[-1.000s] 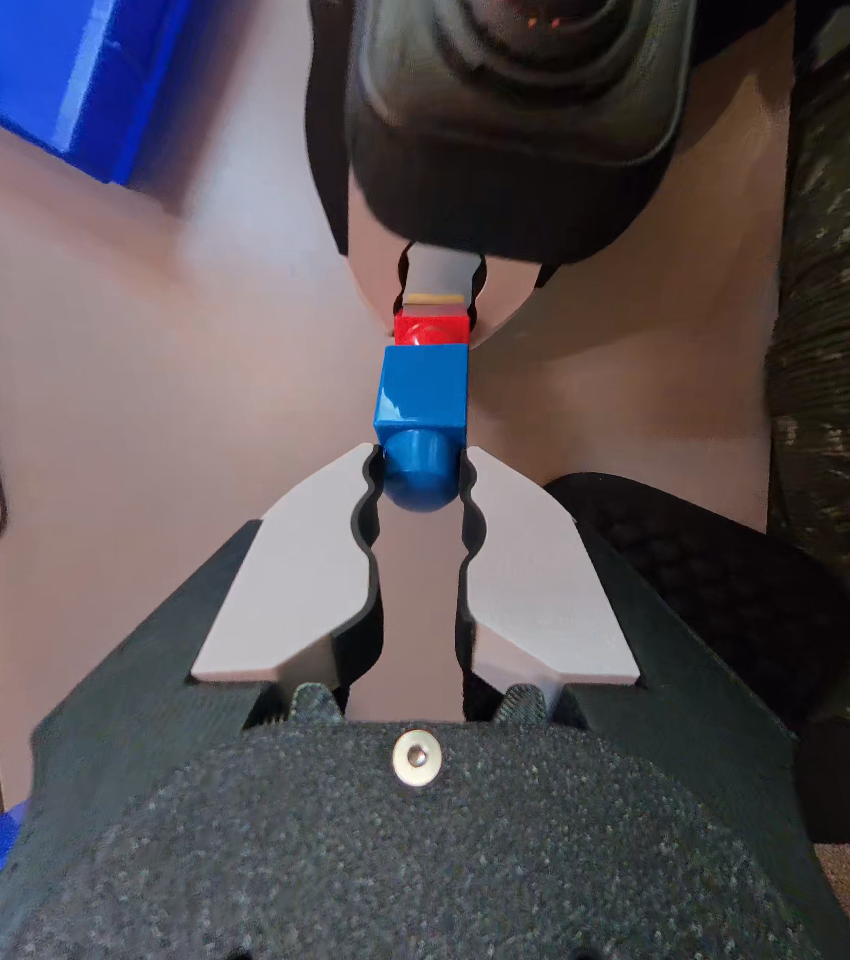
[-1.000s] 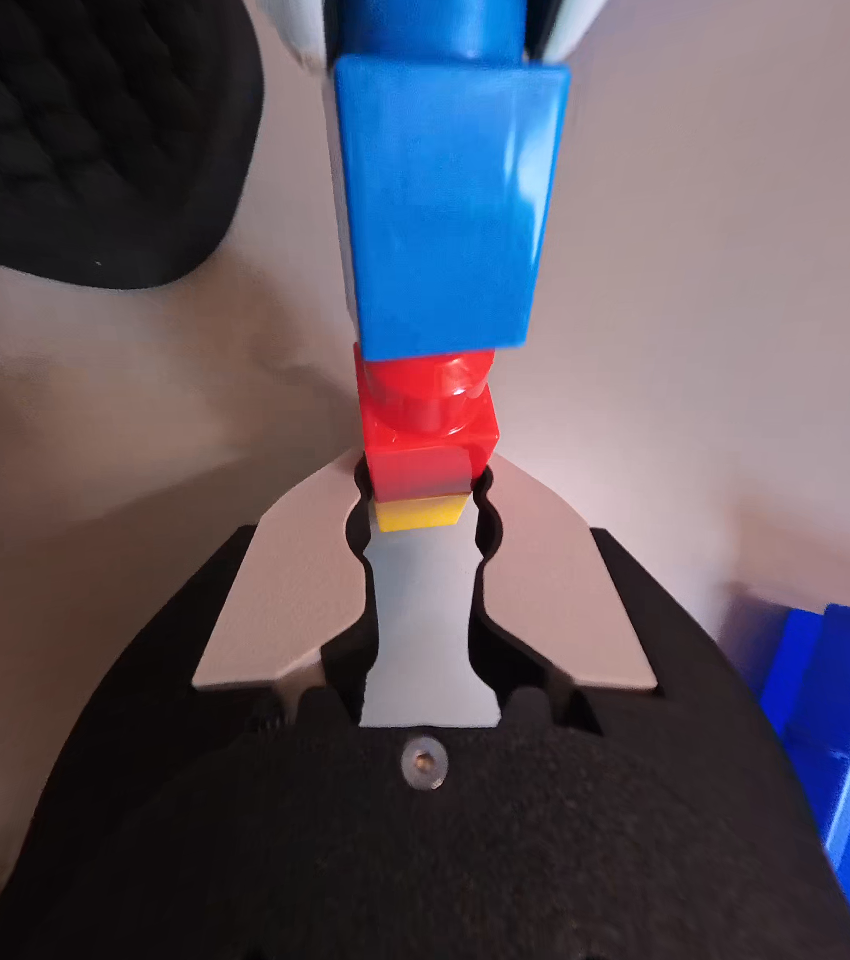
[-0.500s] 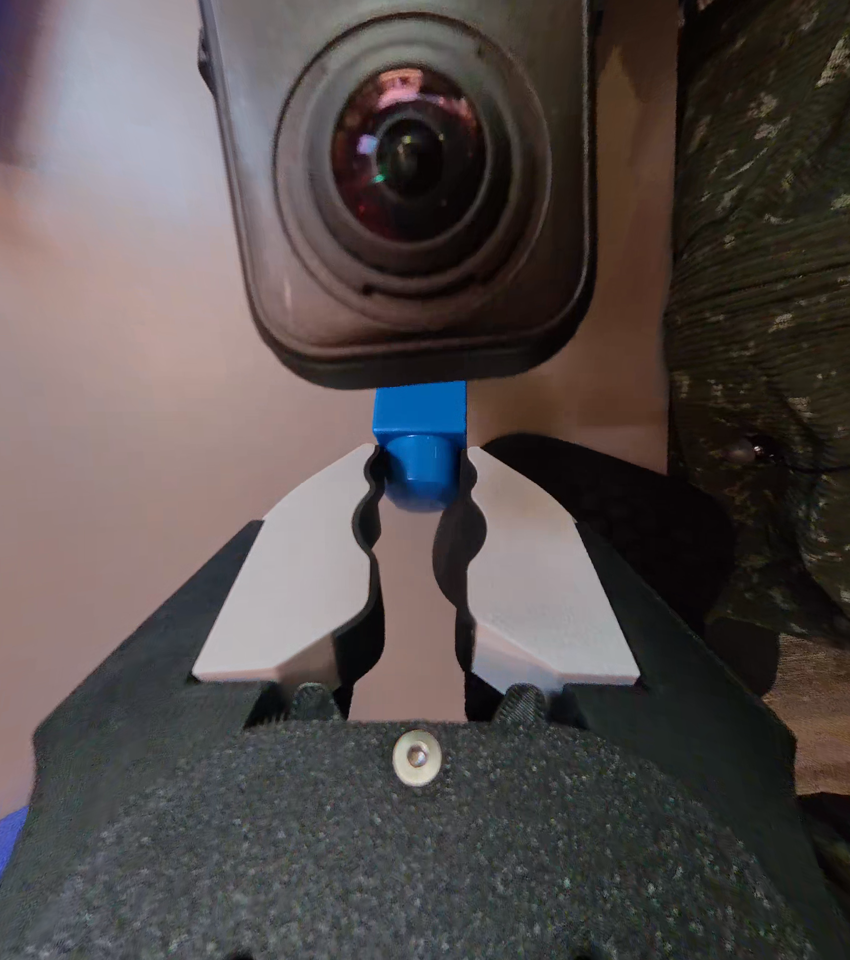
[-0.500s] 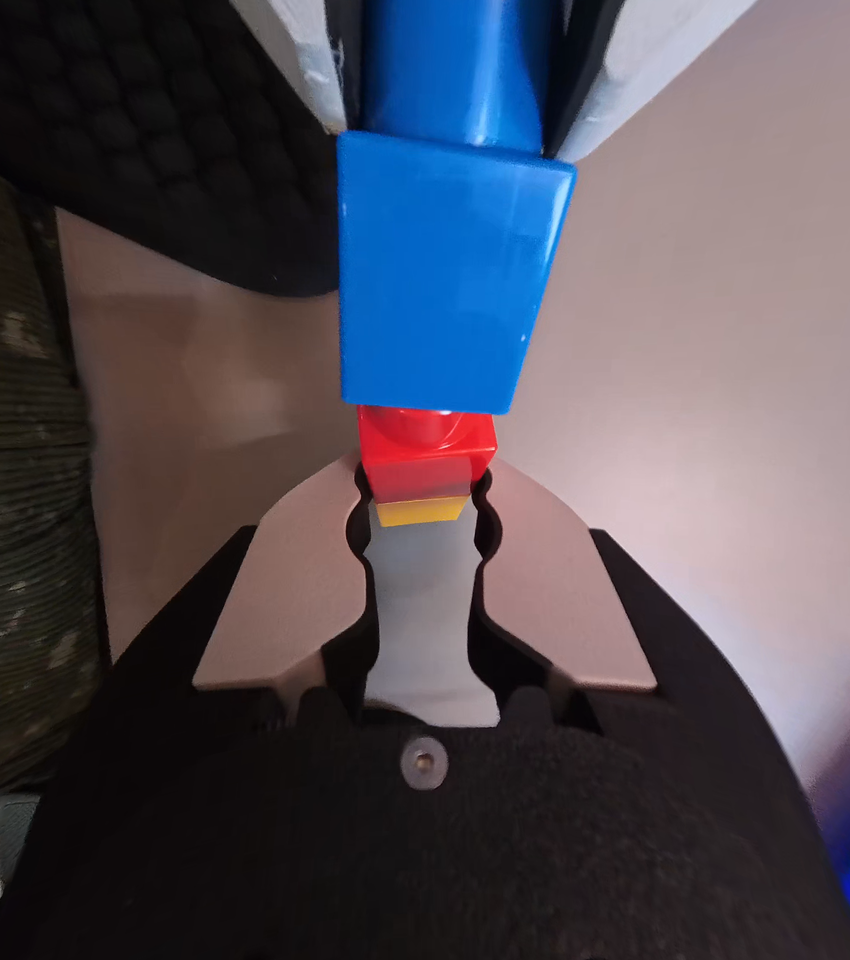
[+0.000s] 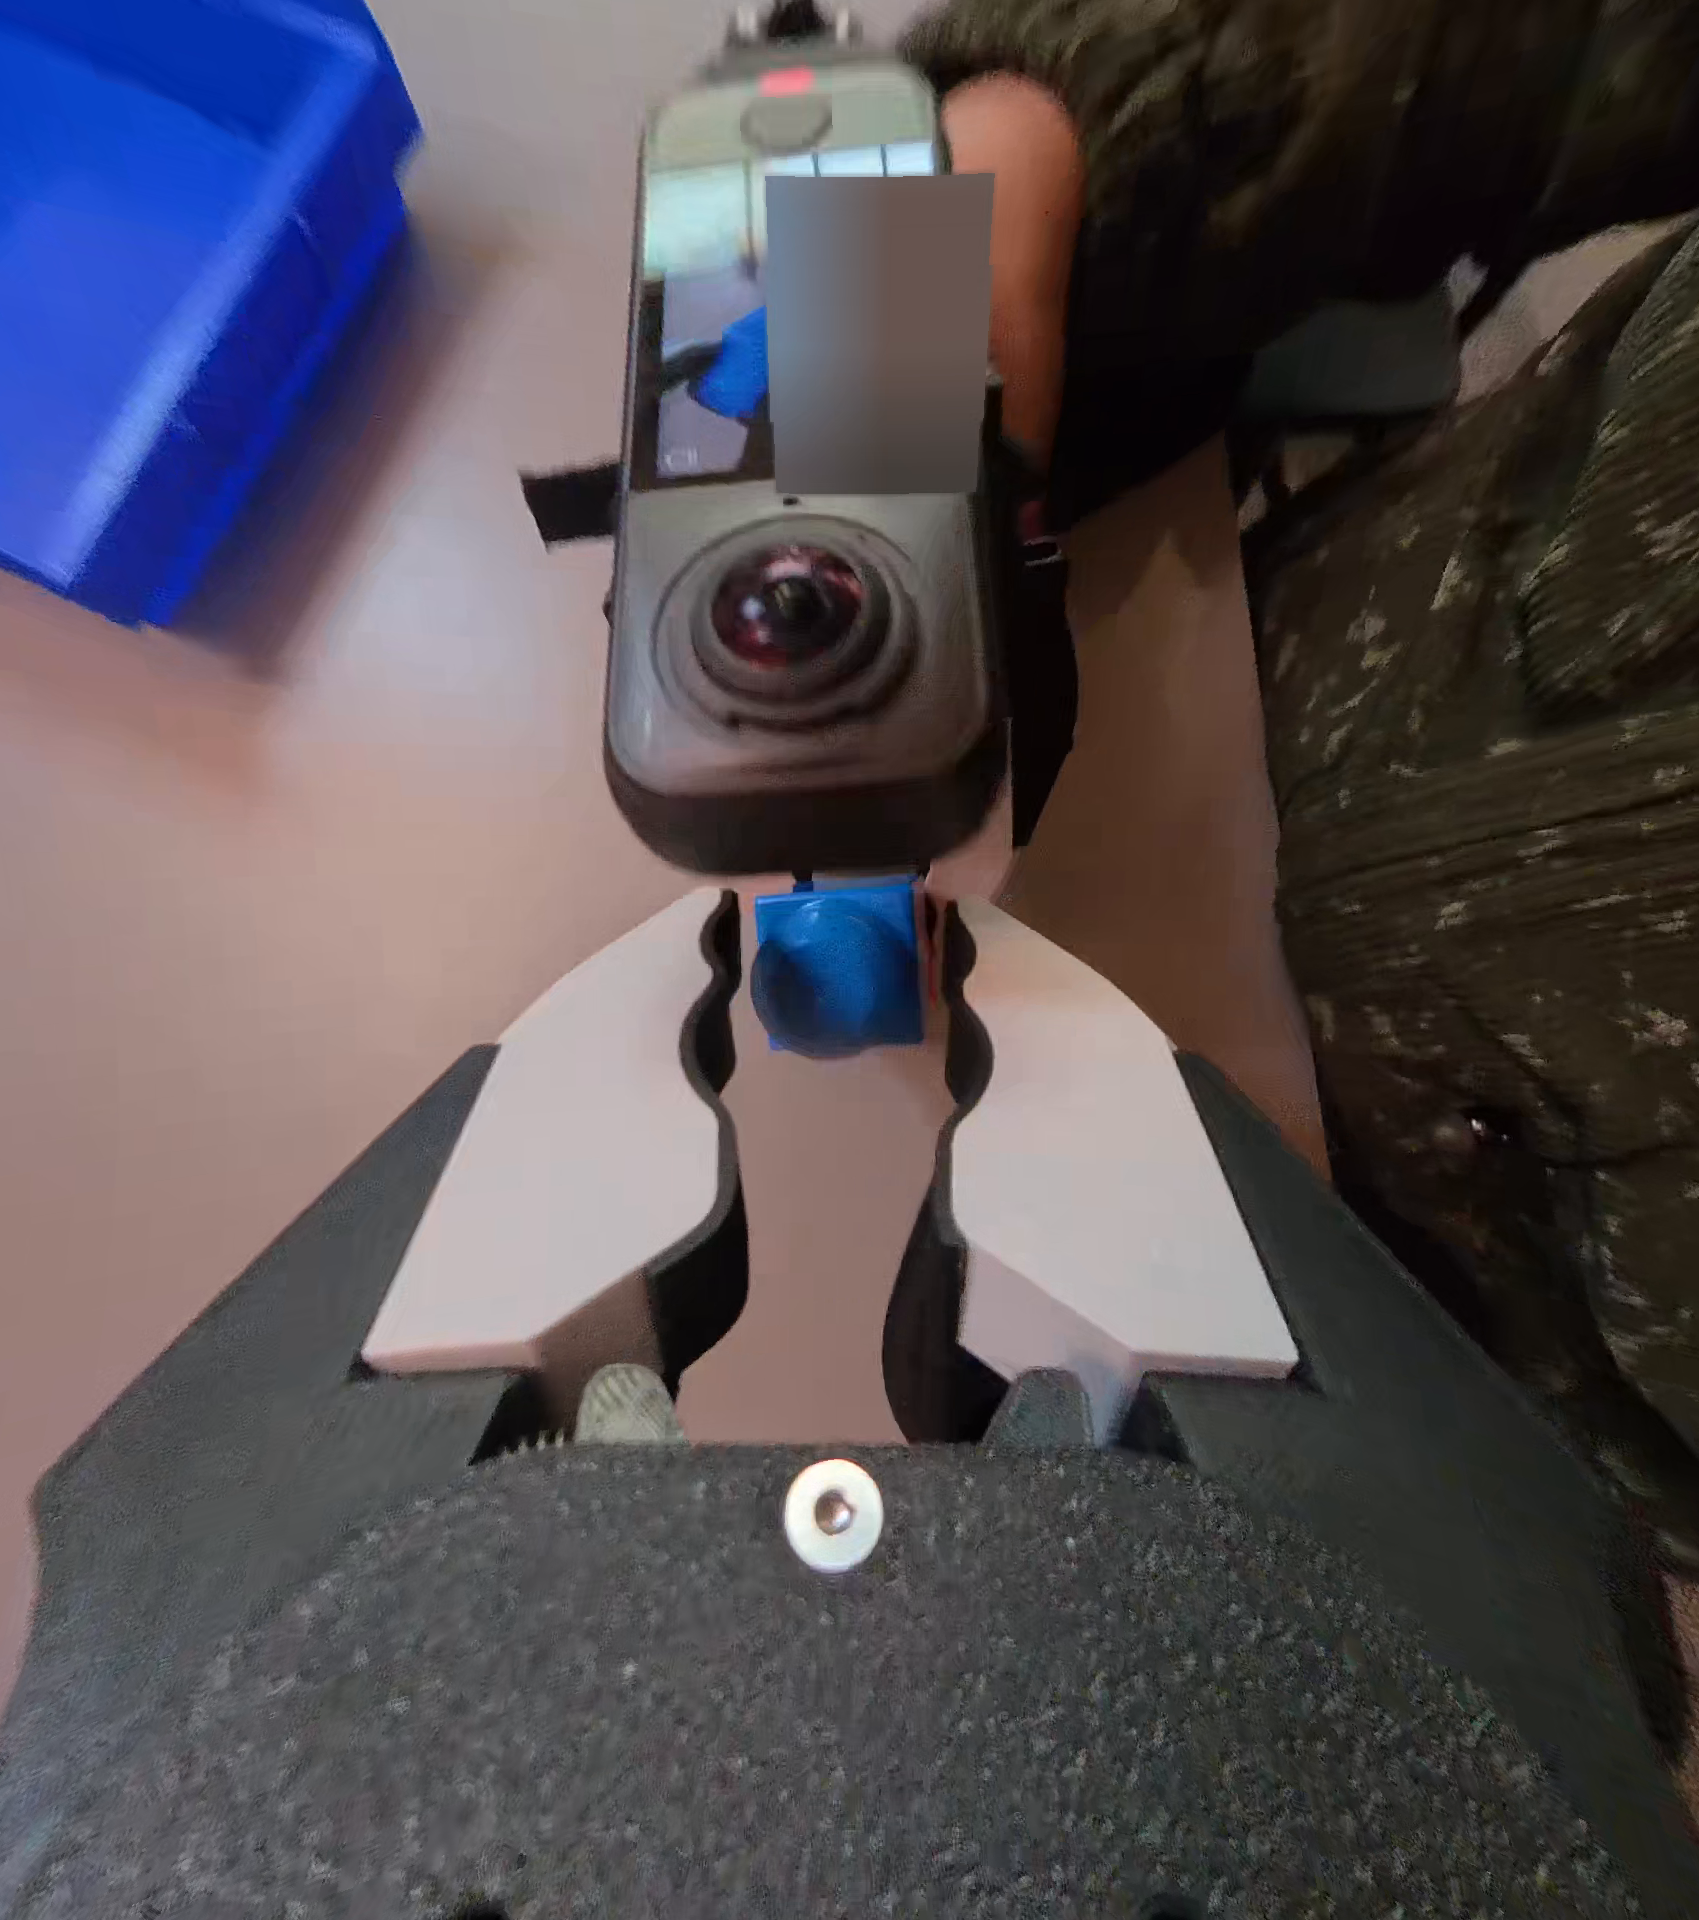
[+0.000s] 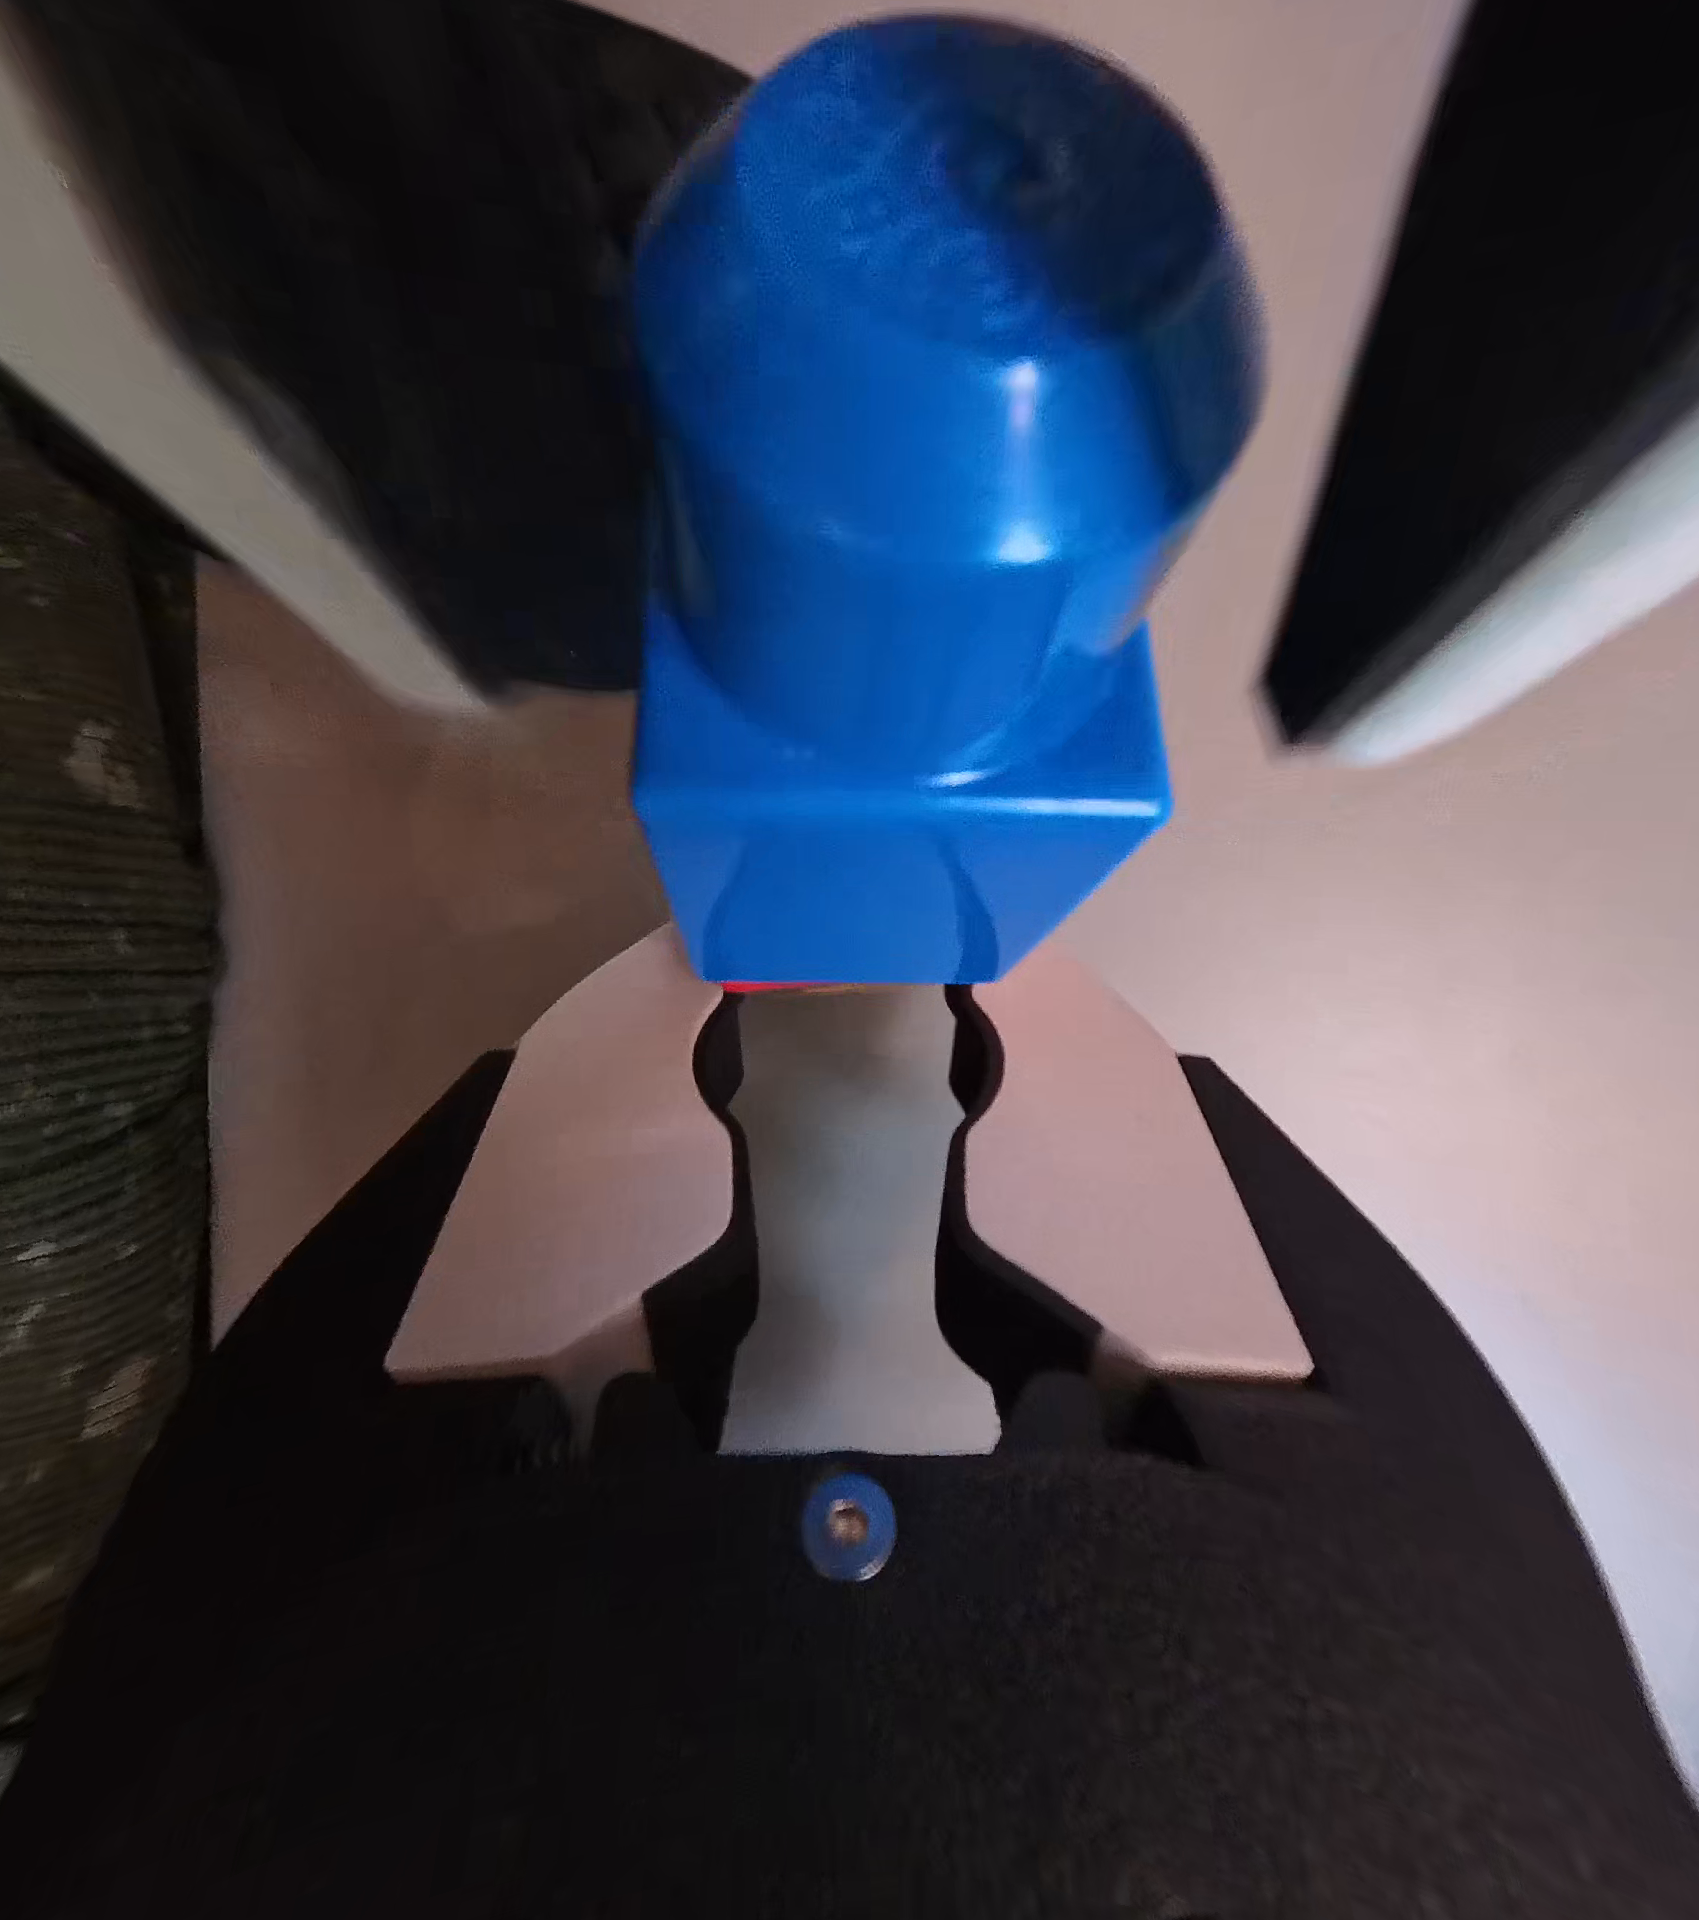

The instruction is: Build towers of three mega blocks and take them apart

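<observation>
Let go of the blue block (image 5: 840,971) by the left gripper (image 5: 834,961): clamped on the stud half a second ago, now spread, with gaps either side of the block. Blue block now seated down on the red one, only a red sliver (image 6: 772,987) visible beneath; yellow block hidden. Tower of three probably complete, gripped at its lower blocks by the right gripper (image 6: 840,1003), fingers closed on it and aimed straight at the left one. Next, presumably, pulling apart.

Glossy hard plastic, square body with a tall rounded stud (image 6: 938,395). Pale smooth finger pads (image 5: 596,1153) with wavy inner edges, grainy black housings. Matte pinkish worktop (image 5: 201,935), blue plastic bin (image 5: 118,312) at far left, blurred.
</observation>
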`<action>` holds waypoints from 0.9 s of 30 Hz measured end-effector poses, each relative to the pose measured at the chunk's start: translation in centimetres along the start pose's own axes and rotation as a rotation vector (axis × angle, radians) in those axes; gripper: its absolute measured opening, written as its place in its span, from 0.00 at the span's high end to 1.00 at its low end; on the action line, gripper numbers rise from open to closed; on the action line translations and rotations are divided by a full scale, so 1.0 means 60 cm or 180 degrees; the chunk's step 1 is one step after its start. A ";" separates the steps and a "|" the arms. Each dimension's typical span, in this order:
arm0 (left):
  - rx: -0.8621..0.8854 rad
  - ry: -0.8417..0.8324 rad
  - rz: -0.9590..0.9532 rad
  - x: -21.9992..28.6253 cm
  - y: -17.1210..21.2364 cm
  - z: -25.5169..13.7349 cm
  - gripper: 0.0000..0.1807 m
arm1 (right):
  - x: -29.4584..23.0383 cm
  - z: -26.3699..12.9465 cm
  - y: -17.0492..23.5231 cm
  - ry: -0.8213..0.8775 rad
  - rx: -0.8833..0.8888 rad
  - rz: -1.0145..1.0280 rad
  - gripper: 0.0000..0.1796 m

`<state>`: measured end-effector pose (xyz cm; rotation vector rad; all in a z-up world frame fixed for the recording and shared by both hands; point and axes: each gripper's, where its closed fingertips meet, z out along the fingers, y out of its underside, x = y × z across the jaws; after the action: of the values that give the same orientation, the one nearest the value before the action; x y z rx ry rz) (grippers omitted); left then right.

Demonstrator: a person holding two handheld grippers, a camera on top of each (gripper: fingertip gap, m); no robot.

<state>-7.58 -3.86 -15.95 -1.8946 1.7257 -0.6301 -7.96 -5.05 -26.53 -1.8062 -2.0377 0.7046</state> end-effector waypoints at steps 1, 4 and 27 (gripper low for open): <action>0.0182 -0.0029 -0.0004 0.000 -0.005 -0.006 0.78 | 0.003 -0.001 0.000 0.0011 0.0058 0.0014 0.79; 0.0665 -0.0092 -0.0128 -0.001 -0.007 -0.018 0.74 | 0.010 0.000 0.000 0.0054 0.0185 0.0040 0.79; 0.0193 -0.0262 -0.0093 -0.003 0.043 0.042 0.80 | 0.010 0.010 -0.008 0.0165 0.0240 0.0086 0.80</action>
<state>-7.99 -3.74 -19.55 -1.8807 1.6126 -0.6002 -8.76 -4.59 -26.77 -1.7941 -1.9309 0.7248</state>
